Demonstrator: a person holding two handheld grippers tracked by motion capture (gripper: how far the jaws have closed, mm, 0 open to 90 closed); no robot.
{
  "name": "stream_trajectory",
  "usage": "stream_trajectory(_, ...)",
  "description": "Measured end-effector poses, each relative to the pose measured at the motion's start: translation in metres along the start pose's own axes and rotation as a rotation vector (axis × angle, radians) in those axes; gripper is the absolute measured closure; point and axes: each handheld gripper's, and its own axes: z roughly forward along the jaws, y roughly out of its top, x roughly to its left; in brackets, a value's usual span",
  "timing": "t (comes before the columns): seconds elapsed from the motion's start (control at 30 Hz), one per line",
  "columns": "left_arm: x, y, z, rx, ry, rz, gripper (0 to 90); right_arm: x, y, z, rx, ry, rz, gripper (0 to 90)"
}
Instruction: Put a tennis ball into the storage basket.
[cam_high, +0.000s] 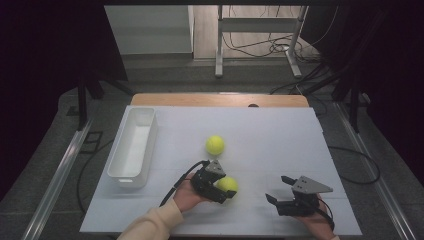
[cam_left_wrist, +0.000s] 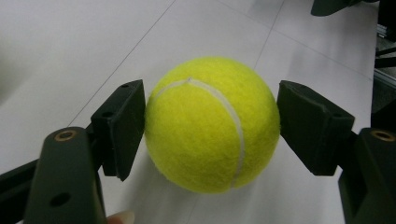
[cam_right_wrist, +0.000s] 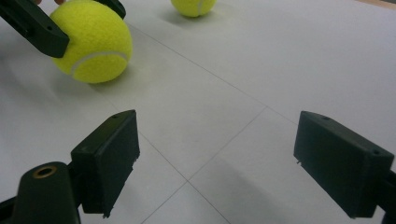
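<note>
Bracketing the near tennis ball (cam_left_wrist: 212, 123) on the white table (cam_high: 280, 135), our left gripper (cam_high: 220, 187) has both jaws against its sides; our right gripper (cam_right_wrist: 215, 161) rests spread, holding nothing, well apart from the ball.

A white board (cam_high: 280, 135) covers a wooden table (cam_high: 220, 99). Grey floor (cam_high: 60, 165) surrounds it, with 2 metal rails (cam_high: 57, 175) alongside. Beyond stand a white-legged frame (cam_high: 260, 30) and tangled cables (cam_high: 272, 47). Dark curtains (cam_high: 45, 50) flank both sides; lighting is dim.
</note>
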Motion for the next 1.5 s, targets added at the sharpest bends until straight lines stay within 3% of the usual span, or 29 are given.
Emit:
stream_trajectory(0.27,-0.001,0.001,-0.009,-0.038,-0.028,-0.014,26.9,0.0,0.0,0.0,0.0,0.0,-0.001,14.7)
stream_trajectory(0.63,0.0,0.002,-0.02,-0.079,-0.013,-0.009,27.0,0.0,0.0,0.0,0.0,0.0,-0.002,14.7)
stream_trajectory(1.1,0.006,0.002,-0.037,-0.127,0.008,-0.031,27.0,0.0,0.0,0.0,0.0,0.0,-0.006,14.7)
stream_trajectory(1.5,0.007,0.004,-0.057,-0.186,0.017,-0.019,27.1,0.0,0.0,0.0,-0.004,-0.001,-0.005,14.7)
